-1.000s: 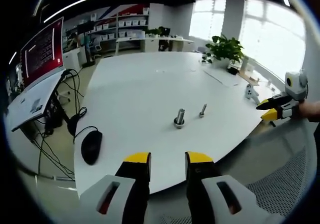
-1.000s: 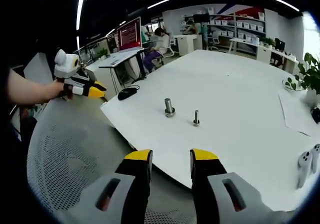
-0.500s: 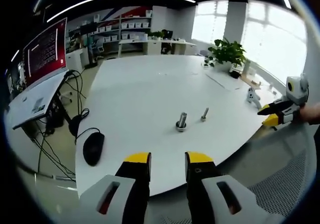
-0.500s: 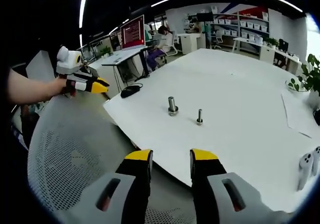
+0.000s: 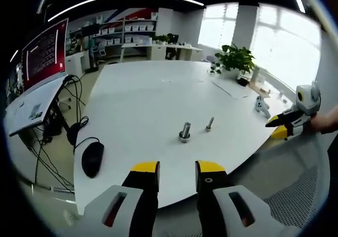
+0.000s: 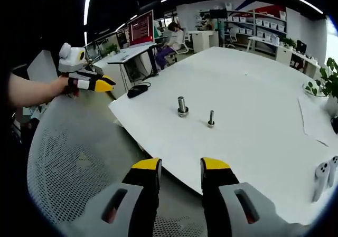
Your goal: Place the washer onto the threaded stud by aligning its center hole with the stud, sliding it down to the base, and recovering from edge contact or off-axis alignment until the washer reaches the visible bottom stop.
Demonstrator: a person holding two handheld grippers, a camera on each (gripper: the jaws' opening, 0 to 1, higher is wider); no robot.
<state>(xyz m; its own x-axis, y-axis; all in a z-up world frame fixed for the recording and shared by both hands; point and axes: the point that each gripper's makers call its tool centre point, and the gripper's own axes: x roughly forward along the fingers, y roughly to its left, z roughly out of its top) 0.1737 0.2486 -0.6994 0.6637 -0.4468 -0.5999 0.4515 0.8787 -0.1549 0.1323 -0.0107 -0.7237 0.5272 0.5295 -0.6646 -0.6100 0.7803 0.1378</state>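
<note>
In the left gripper view, the left hand-held gripper (image 5: 177,176) is held released and empty off the near edge of the white worktop (image 5: 142,100). Straight ahead along its jaws, well apart, two upright pieces stand: a thicker stud on a base ring (image 5: 184,131) and, just right of it, a slimmer threaded stud (image 5: 209,123). A separate washer cannot be made out. The right hand-held gripper (image 6: 179,176), likewise released, is judged about equally far.

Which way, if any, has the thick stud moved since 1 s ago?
No. The thick stud keeps its spacing beside the thin bolt on the table; only the camera shifted.
</note>
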